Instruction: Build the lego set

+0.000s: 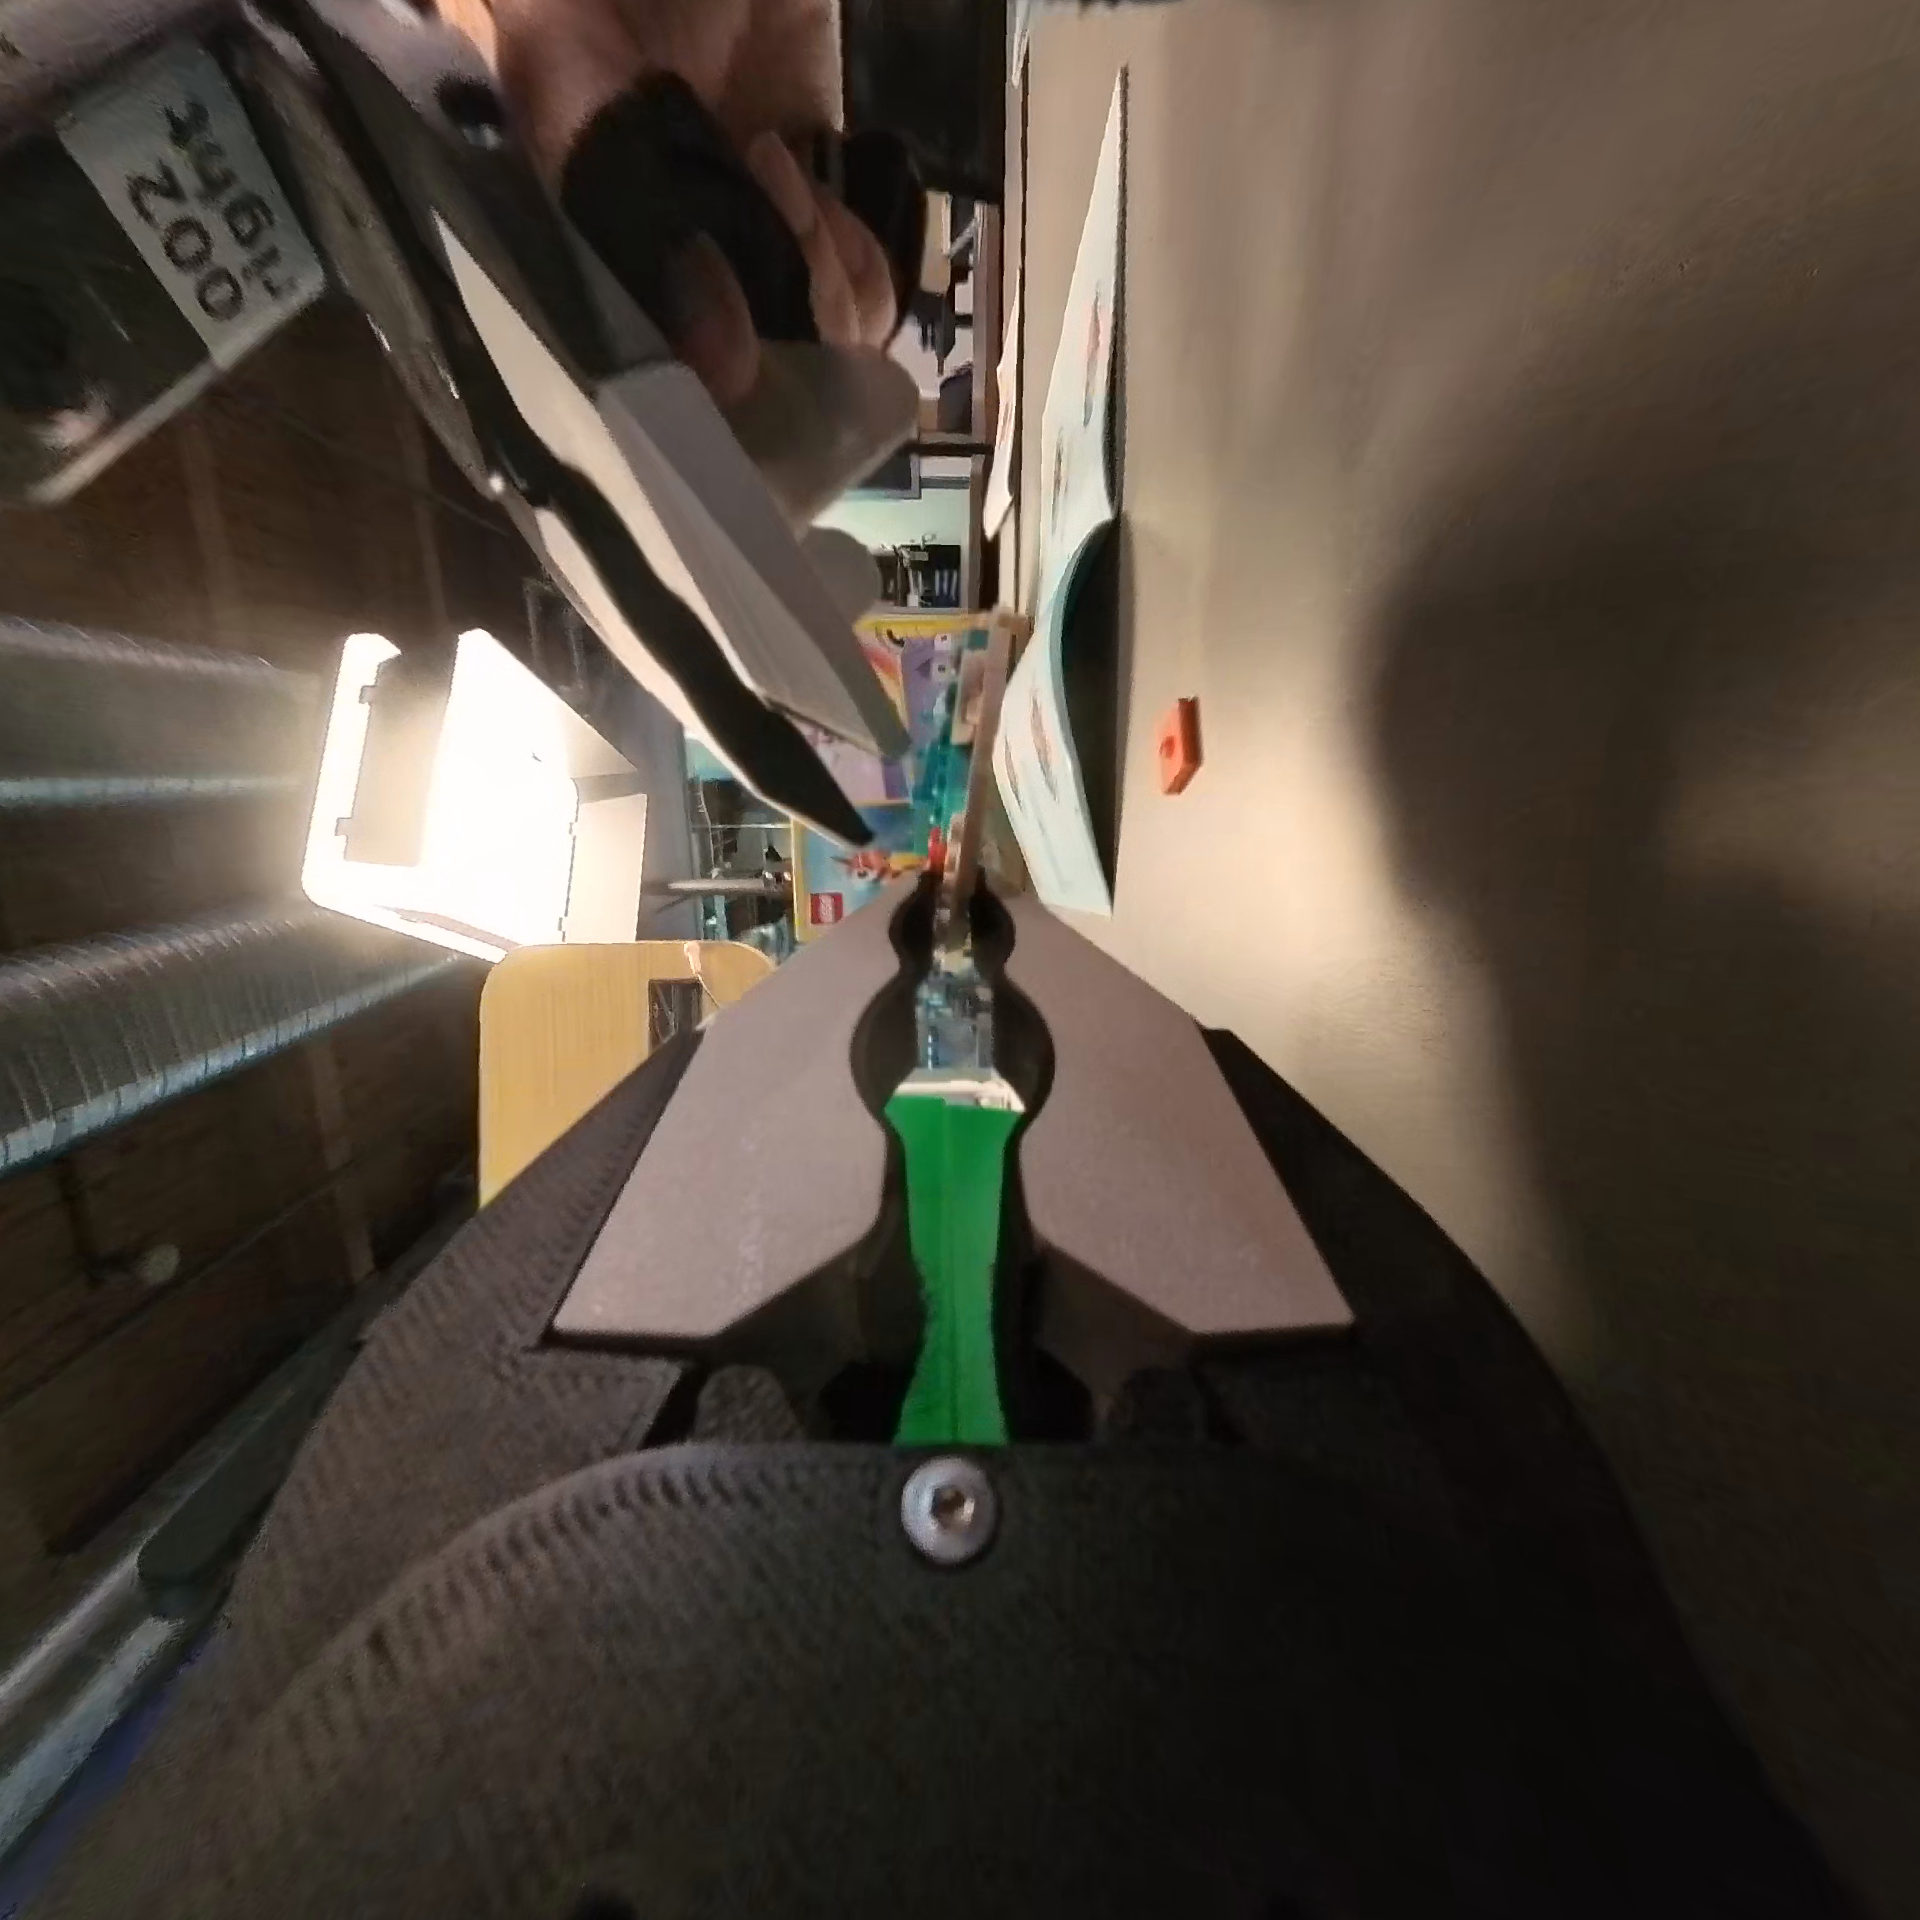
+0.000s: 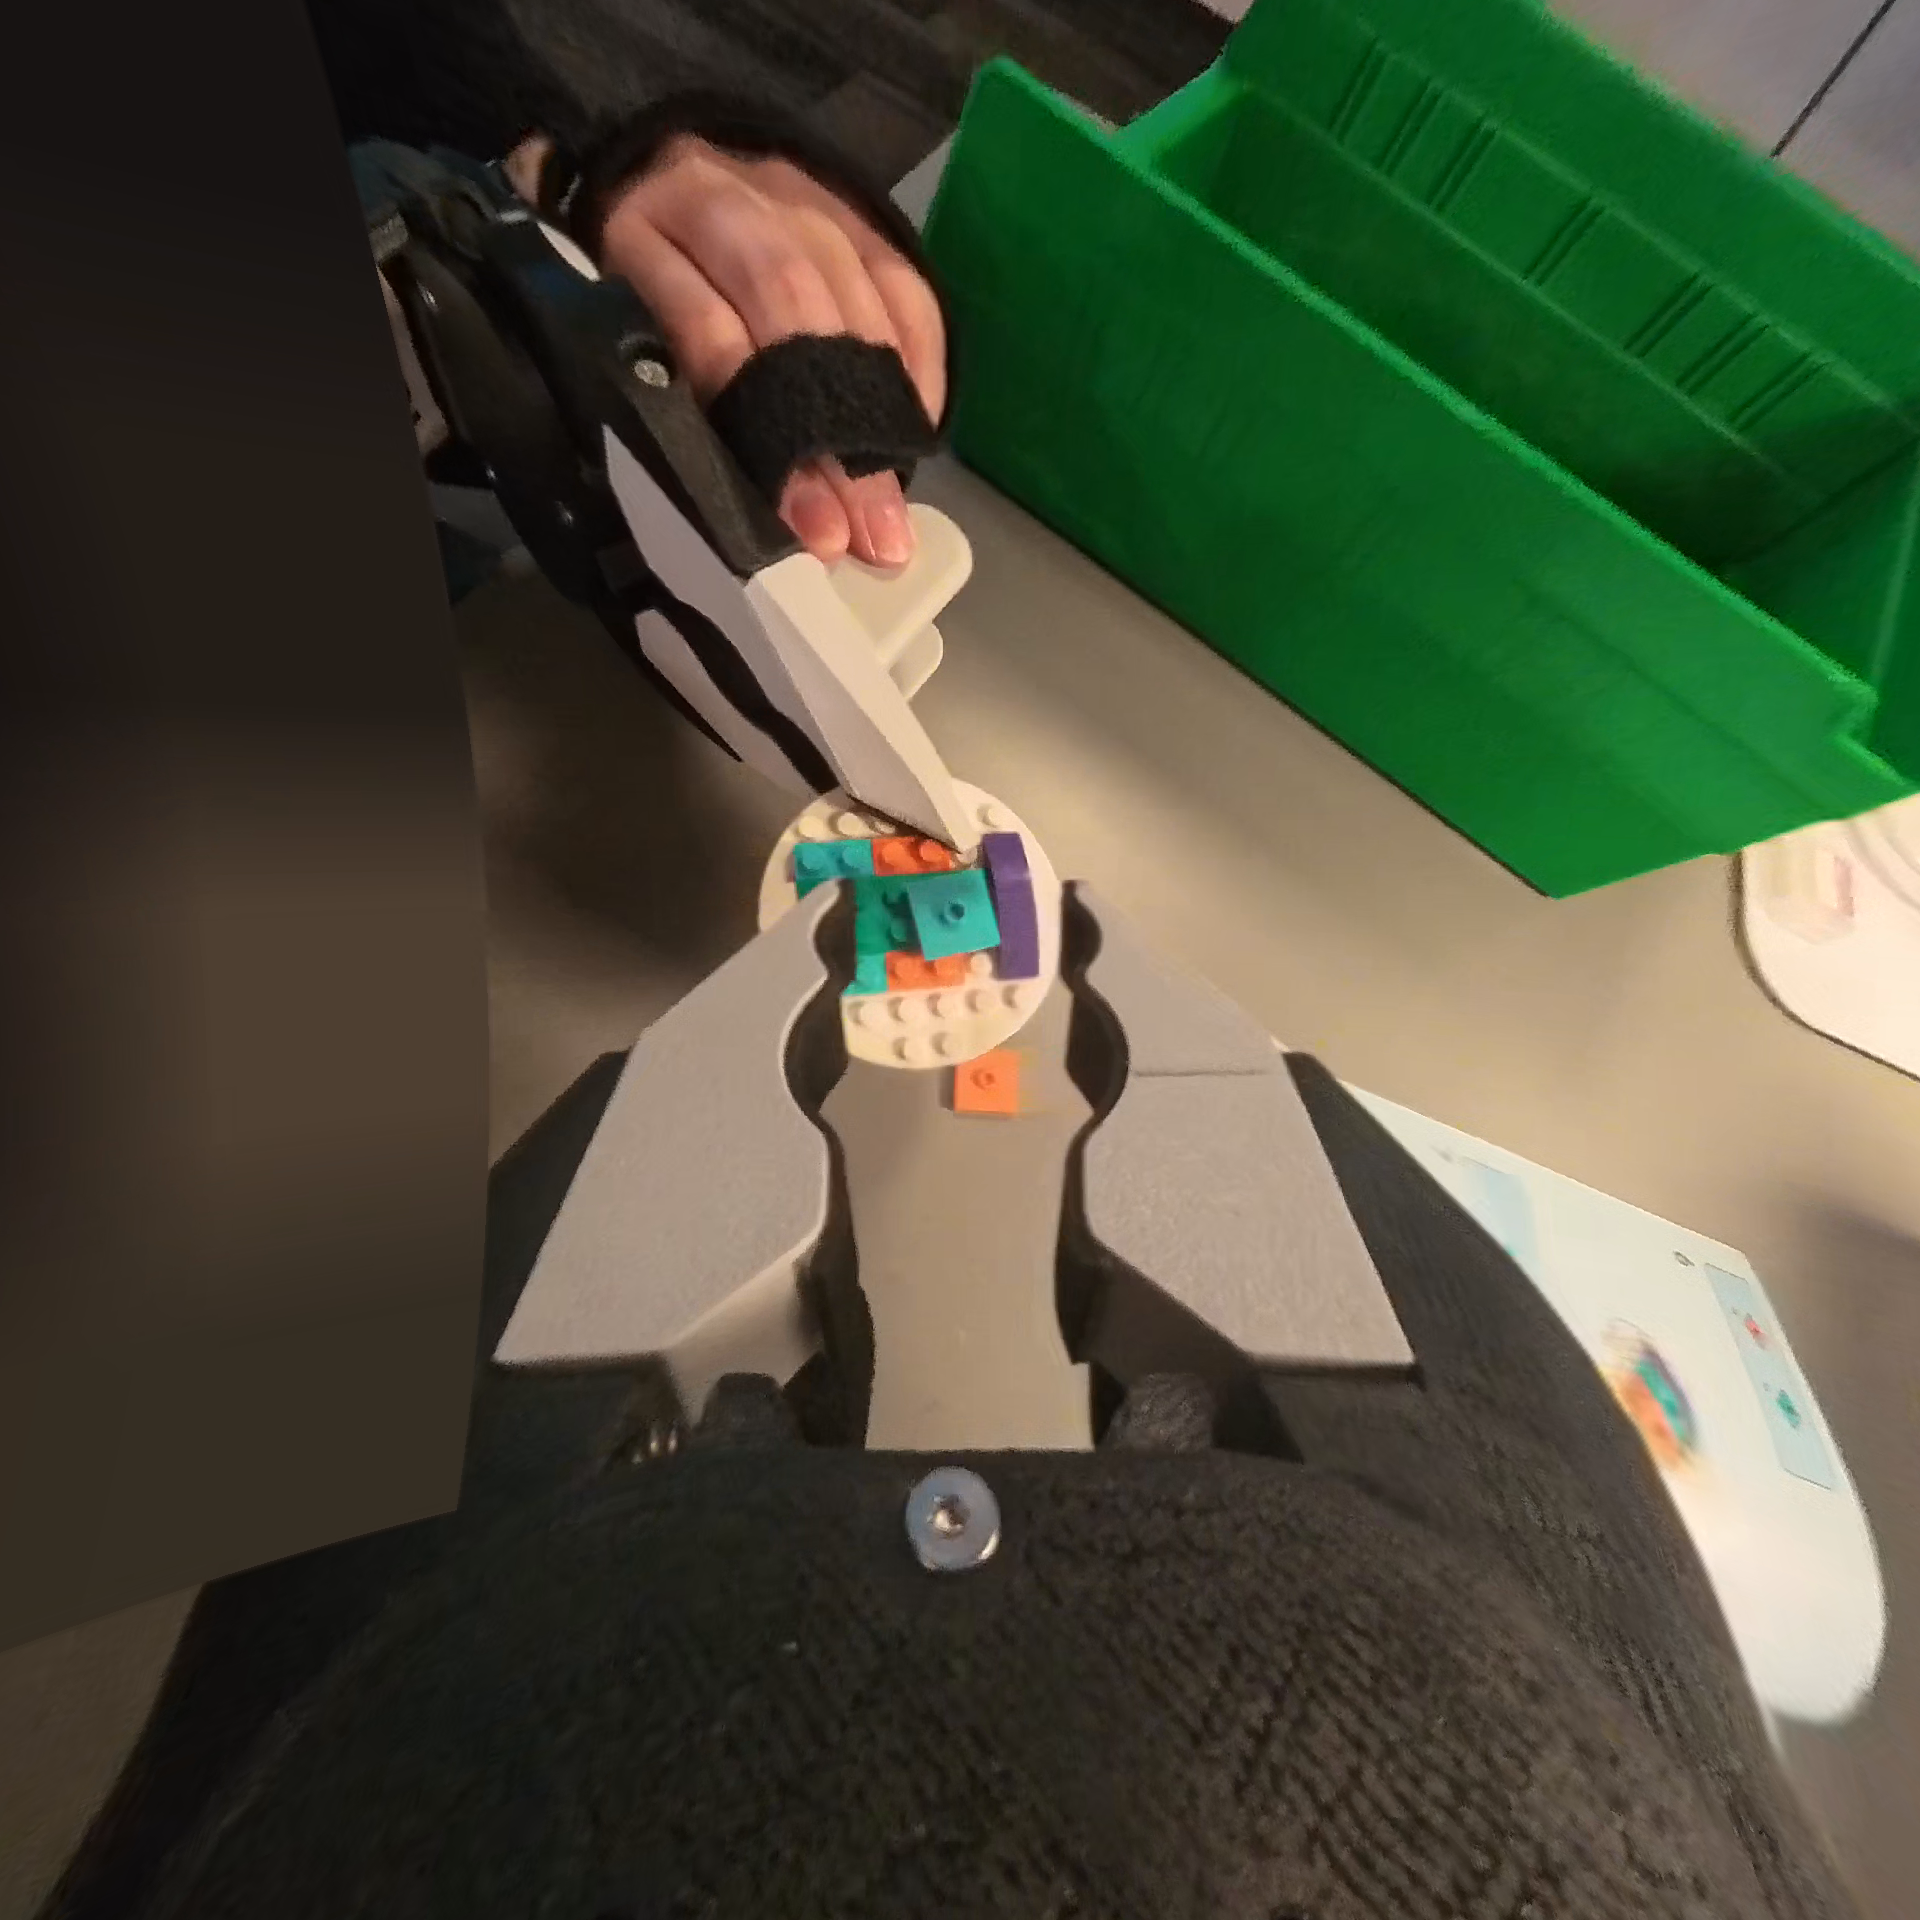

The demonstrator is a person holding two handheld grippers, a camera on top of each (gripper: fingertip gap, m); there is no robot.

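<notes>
A round white studded plate (image 2: 914, 1023) carries teal bricks (image 2: 940, 914), orange bricks (image 2: 914, 854) and a purple piece (image 2: 1010, 904) standing on edge. My left gripper (image 1: 951, 904) is shut on the plate's rim; the plate shows edge-on (image 1: 982, 727) and seems slightly above the table. In the right wrist view the left gripper (image 2: 951, 831) pinches the plate's far side. My right gripper (image 2: 948, 899) is open and empty, one finger on each side of the plate. Its tip (image 1: 847, 821) shows in the left wrist view. A loose orange brick (image 2: 987, 1086) lies on the table between the right fingers; it also shows in the left wrist view (image 1: 1179, 743).
A green plastic bin (image 2: 1403, 416) stands at the back right. An instruction booklet (image 2: 1662, 1403) lies to the right and shows in the left wrist view (image 1: 1081, 436). A colourful set box (image 1: 883, 748) stands beyond the plate. A dark blurred patch fills the left of the right wrist view.
</notes>
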